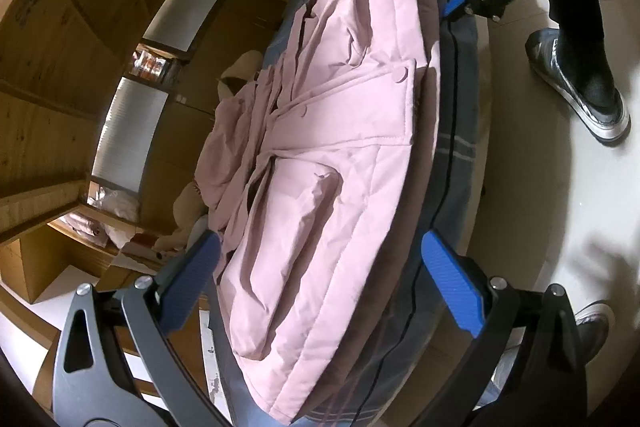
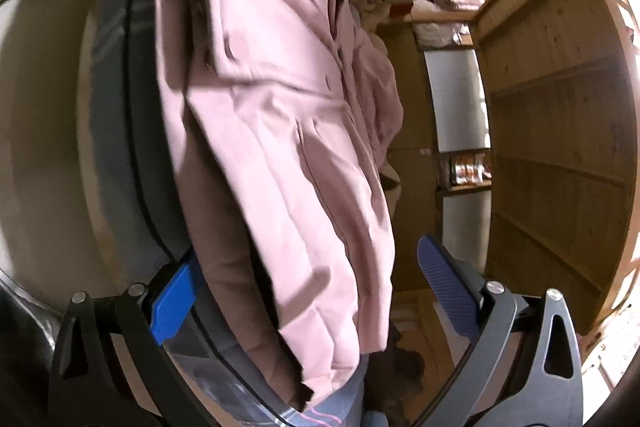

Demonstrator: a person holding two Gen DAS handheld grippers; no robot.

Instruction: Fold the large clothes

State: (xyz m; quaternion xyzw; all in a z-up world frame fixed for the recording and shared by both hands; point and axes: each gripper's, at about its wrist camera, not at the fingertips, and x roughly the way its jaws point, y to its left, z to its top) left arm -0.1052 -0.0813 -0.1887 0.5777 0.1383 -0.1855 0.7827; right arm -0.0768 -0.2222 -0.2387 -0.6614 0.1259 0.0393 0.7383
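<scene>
A pink padded jacket lies spread on a grey striped cover, folded partly over itself, with a crumpled sleeve on its far side. My left gripper hovers over the jacket's near end, open, its blue pads wide apart with nothing pinched. In the right wrist view the same jacket runs up between the fingers of my right gripper, which is also open; its left pad sits by the jacket's darker underside. The right gripper's blue pad shows at the jacket's far end.
Wooden shelving with folded items and cardboard boxes stands beyond the surface. A plush toy sits by the jacket's far side. A person's dark shoe stands on the pale floor beside the covered surface.
</scene>
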